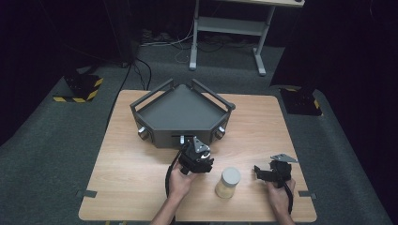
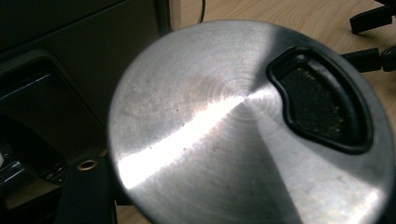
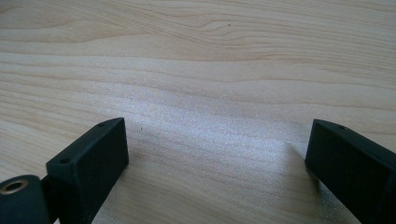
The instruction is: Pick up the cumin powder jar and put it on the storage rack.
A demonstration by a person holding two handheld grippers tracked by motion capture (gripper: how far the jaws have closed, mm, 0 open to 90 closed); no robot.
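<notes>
A person's left hand holds my left gripper [image 1: 197,157] just in front of the dark box. In the left gripper view a round brushed-metal lid [image 2: 224,130] with a black-rimmed opening [image 2: 322,107] lies between the jaws, facing the camera. One black finger [image 2: 86,196] touches its lower left edge. A small jar [image 1: 228,183] with yellowish contents and a pale top stands on the wooden table [image 1: 136,164], between the two hands. My right gripper [image 1: 259,172] is low at the right, jaws pointing toward the jar. It stands open [image 3: 217,135] over bare wood.
A dark grey five-sided tray box [image 1: 178,136] with corner posts and front knobs takes up the table's far middle; its wall [image 2: 70,56] is close behind the lid. A white-legged desk [image 1: 230,28] and yellow-black striped bases [image 1: 80,89] stand on the floor beyond.
</notes>
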